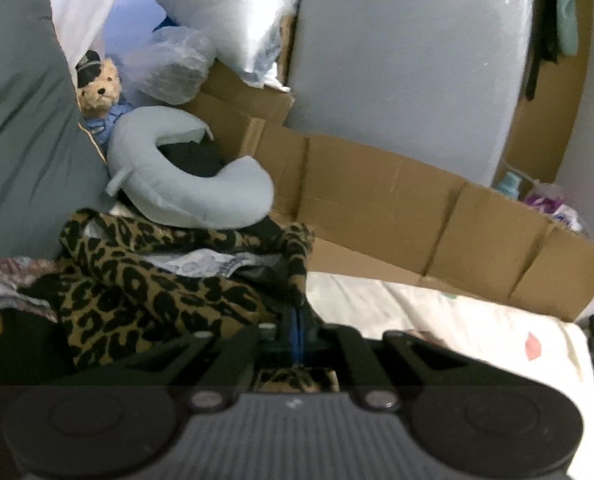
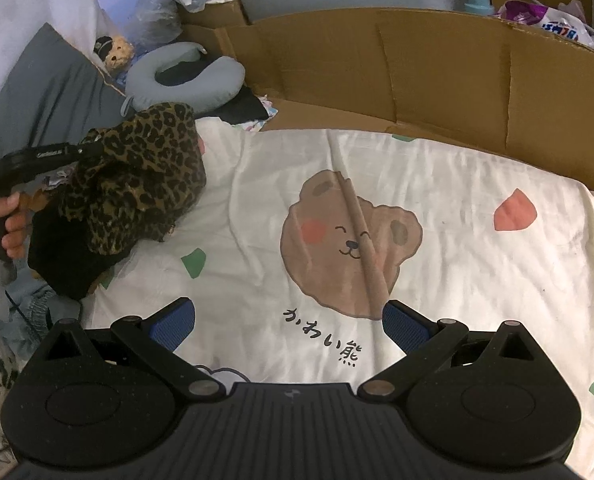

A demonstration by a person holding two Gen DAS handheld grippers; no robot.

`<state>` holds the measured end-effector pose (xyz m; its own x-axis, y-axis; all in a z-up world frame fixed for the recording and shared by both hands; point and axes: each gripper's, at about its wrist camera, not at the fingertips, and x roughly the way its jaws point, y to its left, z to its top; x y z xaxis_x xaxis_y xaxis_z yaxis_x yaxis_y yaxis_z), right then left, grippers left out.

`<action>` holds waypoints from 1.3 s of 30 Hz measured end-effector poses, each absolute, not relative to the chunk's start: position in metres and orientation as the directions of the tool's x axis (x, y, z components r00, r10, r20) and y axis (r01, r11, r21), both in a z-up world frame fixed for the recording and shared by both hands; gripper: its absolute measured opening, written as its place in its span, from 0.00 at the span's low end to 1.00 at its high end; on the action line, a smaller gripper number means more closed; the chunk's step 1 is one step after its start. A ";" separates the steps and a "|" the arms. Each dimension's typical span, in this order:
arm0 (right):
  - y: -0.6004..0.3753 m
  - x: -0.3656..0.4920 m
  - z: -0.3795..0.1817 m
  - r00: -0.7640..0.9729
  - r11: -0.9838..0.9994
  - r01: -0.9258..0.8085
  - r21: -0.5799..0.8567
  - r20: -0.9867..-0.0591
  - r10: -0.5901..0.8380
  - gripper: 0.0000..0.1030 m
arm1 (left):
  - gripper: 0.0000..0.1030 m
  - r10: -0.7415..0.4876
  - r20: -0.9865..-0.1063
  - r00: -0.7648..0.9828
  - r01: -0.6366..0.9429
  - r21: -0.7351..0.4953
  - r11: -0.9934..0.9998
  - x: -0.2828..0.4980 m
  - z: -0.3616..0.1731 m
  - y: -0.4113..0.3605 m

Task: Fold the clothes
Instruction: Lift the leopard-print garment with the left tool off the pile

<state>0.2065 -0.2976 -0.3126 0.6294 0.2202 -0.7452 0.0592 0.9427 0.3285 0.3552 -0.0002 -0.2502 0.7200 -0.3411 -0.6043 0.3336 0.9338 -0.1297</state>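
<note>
bedsheet (image 2: 437, 184) bare mid | cardboard (image 2: 417, 80) far edge | leopard garment (image 2: 137, 184) left

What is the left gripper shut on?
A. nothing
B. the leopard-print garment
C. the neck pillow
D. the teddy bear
B: the left gripper is closed with the leopard-print garment pinched between its pads, and the right-wrist view shows it lifting that cloth off the pile.

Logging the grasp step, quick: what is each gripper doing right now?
Left gripper: shut on the leopard-print garment.
Right gripper: open, holding nothing, above the bear-print sheet.
</note>
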 end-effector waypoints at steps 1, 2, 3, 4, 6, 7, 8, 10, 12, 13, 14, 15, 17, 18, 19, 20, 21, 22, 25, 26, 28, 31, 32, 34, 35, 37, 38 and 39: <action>-0.298 0.206 -0.312 0.631 0.943 0.058 0.328 -0.744 0.219 1.00 | 0.00 -0.353 -0.602 0.716 0.337 -0.145 0.930 0.350 -0.251 -0.001; -0.299 0.205 -0.313 0.631 0.942 0.060 0.329 -0.744 0.219 1.00 | 0.00 -0.367 -0.599 0.711 0.342 -0.161 0.926 0.345 -0.251 -0.003; -0.301 0.205 -0.313 0.631 0.942 0.063 0.331 -0.744 0.220 1.00 | 0.00 -0.386 -0.595 0.705 0.352 -0.178 0.919 0.338 -0.251 -0.005; -0.302 0.204 -0.314 0.630 0.941 0.064 0.333 -0.745 0.221 1.00 | 0.00 -0.400 -0.592 0.699 0.362 -0.189 0.913 0.332 -0.252 -0.008; -0.305 0.203 -0.315 0.629 0.940 0.068 0.336 -0.745 0.221 1.00 | 0.00 -0.432 -0.585 0.687 0.378 -0.220 0.899 0.319 -0.253 -0.013; -0.306 0.203 -0.316 0.629 0.939 0.072 0.337 -0.745 0.220 1.00 | 0.00 -0.447 -0.581 0.680 0.381 -0.240 0.893 0.314 -0.254 -0.016; -0.307 0.203 -0.317 0.630 0.937 0.077 0.342 -0.745 0.220 1.00 | 0.00 -0.461 -0.577 0.674 0.384 -0.260 0.886 0.308 -0.256 -0.018; -0.308 0.203 -0.319 0.632 0.932 0.084 0.353 -0.742 0.224 1.00 | 0.00 -0.489 -0.570 0.660 0.395 -0.290 0.872 0.298 -0.258 -0.023; -0.307 0.204 -0.320 0.631 0.932 0.080 0.353 -0.742 0.227 1.00 | 0.00 -0.515 -0.566 0.644 0.412 -0.310 0.857 0.289 -0.261 -0.028; -0.306 0.203 -0.321 0.631 0.934 0.073 0.350 -0.741 0.229 0.99 | 0.00 -0.528 -0.568 0.632 0.416 -0.326 0.849 0.285 -0.263 -0.030; -0.303 0.203 -0.321 0.633 0.937 0.062 0.345 -0.739 0.230 0.97 | 0.00 -0.539 -0.571 0.620 0.421 -0.338 0.842 0.281 -0.265 -0.032; -0.301 0.203 -0.321 0.635 0.938 0.054 0.341 -0.737 0.232 0.96 | 0.00 -0.548 -0.573 0.610 0.430 -0.342 0.835 0.277 -0.267 -0.034; -0.298 0.202 -0.323 0.630 0.937 0.049 0.346 -0.738 0.240 0.95 | 0.00 -0.567 -0.576 0.589 0.447 -0.353 0.822 0.270 -0.272 -0.038; -0.298 0.201 -0.324 0.627 0.935 0.049 0.352 -0.739 0.245 0.95 | 0.00 -0.577 -0.579 0.576 0.447 -0.367 0.816 0.267 -0.276 -0.039; -0.298 0.201 -0.326 0.624 0.933 0.051 0.356 -0.741 0.249 0.95 | 0.00 -0.584 -0.583 0.565 0.448 -0.378 0.810 0.264 -0.280 -0.039; -0.298 0.201 -0.327 0.621 0.931 0.054 0.360 -0.743 0.251 0.95 | 0.00 -0.589 -0.587 0.556 0.450 -0.383 0.806 0.262 -0.283 -0.040; -0.298 0.201 -0.329 0.617 0.930 0.056 0.364 -0.745 0.254 0.95 | 0.00 -0.596 -0.589 0.546 0.457 -0.387 0.801 0.260 -0.285 -0.042; -0.298 0.200 -0.330 0.615 0.929 0.059 0.366 -0.746 0.255 0.95 | 0.00 -0.603 -0.591 0.536 0.464 -0.391 0.795 0.258 -0.286 -0.044; -0.299 0.200 -0.332 0.613 0.926 0.065 0.373 -0.747 0.258 0.95 | 0.00 -0.627 -0.595 0.503 0.488 -0.404 0.774 0.252 -0.290 -0.049; -0.300 0.200 -0.332 0.613 0.925 0.066 0.375 -0.746 0.259 0.94 | 0.00 -0.638 -0.594 0.490 0.497 -0.411 0.765 0.249 -0.291 -0.051; -0.301 0.200 -0.333 0.613 0.923 0.072 0.379 -0.747 0.259 0.94 | 0.00 -0.659 -0.597 0.457 0.514 -0.427 0.744 0.245 -0.293 -0.056; -0.305 0.198 -0.334 0.613 0.920 0.087 0.382 -0.748 0.253 0.94 | 0.00 -0.693 -0.609 0.386 0.544 -0.457 0.704 0.238 -0.302 -0.063; -0.307 0.198 -0.335 0.613 0.919 0.093 0.383 -0.749 0.250 0.94 | 0.01 -0.701 -0.614 0.363 0.552 -0.464 0.693 0.236 -0.304 -0.065; -0.310 0.196 -0.337 0.611 0.918 0.106 0.383 -0.753 0.244 0.94 | 0.02 -0.703 -0.628 0.333 0.558 -0.470 0.684 0.234 -0.308 -0.066; -0.312 0.195 -0.339 0.609 0.917 0.112 0.384 -0.755 0.242 0.94 | 0.05 -0.706 -0.626 0.330 0.560 -0.472 0.681 0.234 -0.307 -0.065; -0.315 0.192 -0.342 0.604 0.914 0.123 0.388 -0.760 0.241 0.94 | 0.16 -0.708 -0.618 0.342 0.559 -0.472 0.682 0.234 -0.304 -0.061; -0.316 0.191 -0.343 0.602 0.912 0.128 0.390 -0.761 0.241 0.94 | 0.31 -0.704 -0.616 0.352 0.559 -0.465 0.686 0.234 -0.301 -0.059; -0.316 0.190 -0.344 0.600 0.911 0.130 0.392 -0.762 0.242 0.94 | 0.45 -0.702 -0.610 0.369 0.561 -0.456 0.691 0.235 -0.297 -0.057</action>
